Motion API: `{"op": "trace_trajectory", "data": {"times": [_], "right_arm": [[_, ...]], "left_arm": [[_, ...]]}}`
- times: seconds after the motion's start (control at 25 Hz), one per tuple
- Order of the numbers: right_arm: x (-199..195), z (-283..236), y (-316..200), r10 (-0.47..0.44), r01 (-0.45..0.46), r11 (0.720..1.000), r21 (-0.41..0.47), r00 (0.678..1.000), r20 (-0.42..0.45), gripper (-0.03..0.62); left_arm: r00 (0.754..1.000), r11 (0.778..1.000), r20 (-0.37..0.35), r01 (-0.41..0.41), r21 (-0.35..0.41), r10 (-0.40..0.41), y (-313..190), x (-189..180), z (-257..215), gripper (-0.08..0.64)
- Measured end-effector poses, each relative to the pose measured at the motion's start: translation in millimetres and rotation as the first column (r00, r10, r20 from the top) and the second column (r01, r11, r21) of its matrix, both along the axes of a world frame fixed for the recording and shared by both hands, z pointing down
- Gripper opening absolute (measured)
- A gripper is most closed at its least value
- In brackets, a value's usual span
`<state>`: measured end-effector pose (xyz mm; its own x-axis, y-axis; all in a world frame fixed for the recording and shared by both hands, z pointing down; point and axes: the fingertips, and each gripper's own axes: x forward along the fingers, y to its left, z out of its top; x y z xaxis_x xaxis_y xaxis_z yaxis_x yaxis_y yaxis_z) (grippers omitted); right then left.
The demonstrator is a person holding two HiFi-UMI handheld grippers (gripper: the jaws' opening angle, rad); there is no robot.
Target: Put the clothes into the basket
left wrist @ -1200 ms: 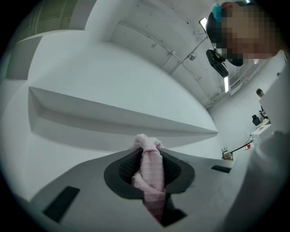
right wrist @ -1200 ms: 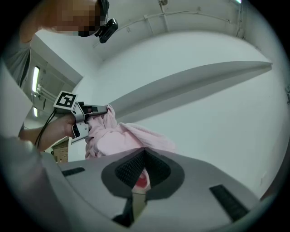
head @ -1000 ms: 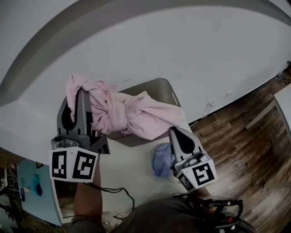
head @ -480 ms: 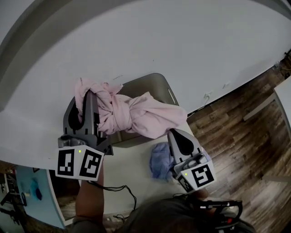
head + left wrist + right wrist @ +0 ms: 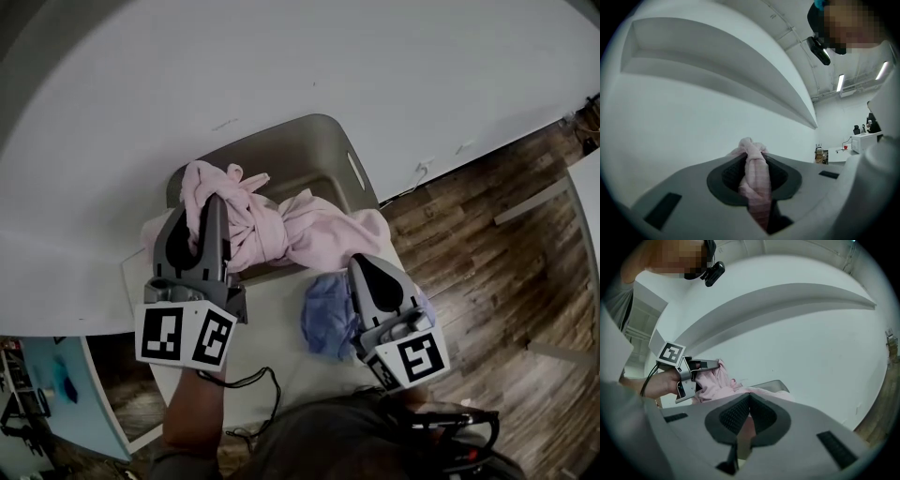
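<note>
Left gripper [image 5: 212,208] was clamped narrowly on a bunched fold of the pink garment [image 5: 281,232], which stretched sideways along the near rim of the grey basket [image 5: 298,155] — the hollow lay just beyond it. Right gripper [image 5: 367,268], jaws together, sat at the garment's other end. A blue cloth [image 5: 328,314] lay on the white surface [image 5: 272,352] just beside the right gripper — nothing blocked the basket.

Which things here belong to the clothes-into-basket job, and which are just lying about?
Job:
- pink garment, clamped in the left gripper, draped over the basket rim
- grey basket
- blue cloth, on the white table beside the shut right gripper

Lying about:
- black cable
</note>
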<state>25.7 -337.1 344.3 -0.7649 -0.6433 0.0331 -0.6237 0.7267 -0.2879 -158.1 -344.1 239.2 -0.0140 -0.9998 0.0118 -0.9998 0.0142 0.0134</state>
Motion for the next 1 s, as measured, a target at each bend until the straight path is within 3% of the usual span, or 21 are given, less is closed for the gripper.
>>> {"op": "trace_trajectory", "data": {"times": [0.2,0.4,0.56,1.0], "right_arm": [[-2,9,-1,-0.009,0.009,1.000,0.004,1.000,-0.008,0.005],[-5,16,-2,-0.013,0.013,1.000,-0.007,1.000,-0.018,0.006],[-6,15,-1,-0.017,0.017,1.000,-0.006,1.000,-0.007,0.005],[-12,4,17,-0.061,0.061,0.998,0.012,0.998,-0.001,0.006]], "left_arm": [[0.999,0.994,-0.040,0.001,-0.108,-0.006,-1,5,53,0.082],[1.000,0.985,0.028,-0.001,-0.174,0.006,-3,17,74,0.097],[1.000,0.987,-0.003,0.023,-0.160,-0.024,0,11,70,0.097],[0.994,0.992,0.052,0.098,-0.080,-0.094,38,10,39,0.063]]}}
